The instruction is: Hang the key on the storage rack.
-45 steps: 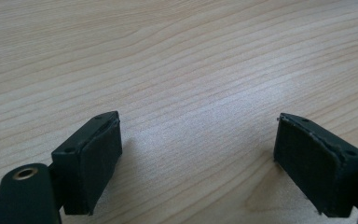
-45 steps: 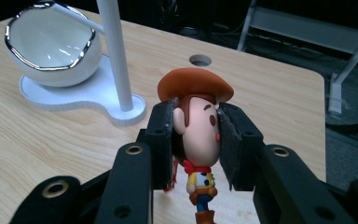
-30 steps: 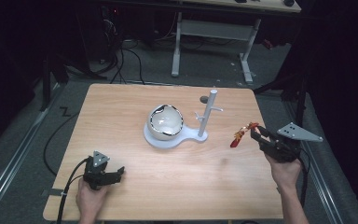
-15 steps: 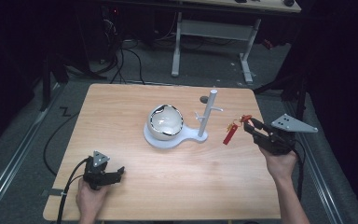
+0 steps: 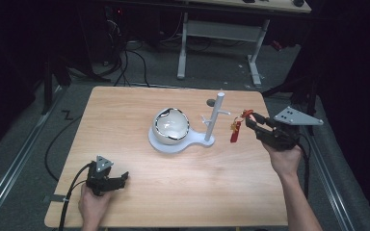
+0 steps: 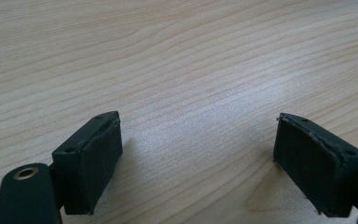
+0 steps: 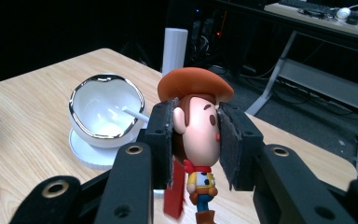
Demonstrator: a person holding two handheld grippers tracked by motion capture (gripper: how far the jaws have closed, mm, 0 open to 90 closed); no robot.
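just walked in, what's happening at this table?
A person works two handheld grippers. The right gripper is shut on the head of a cowboy figurine with a red strap, held in the air just right of the white stand. The stand's base also carries a white bowl. The left gripper sits open and empty at the wooden table's near-left corner.

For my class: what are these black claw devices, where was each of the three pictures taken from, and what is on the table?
A person holds a two-jaw gripper in each hand. The high view looks down on the wooden table from above; each of the two gripper views comes from a camera riding on one gripper. The left gripper rests on the table near the front, jaws open on nothing. The right gripper is shut on the head of a small cowboy figure with a red tag, held above the table. On the table stands a white stand bearing a shiny-rimmed bowl and a pegged post.
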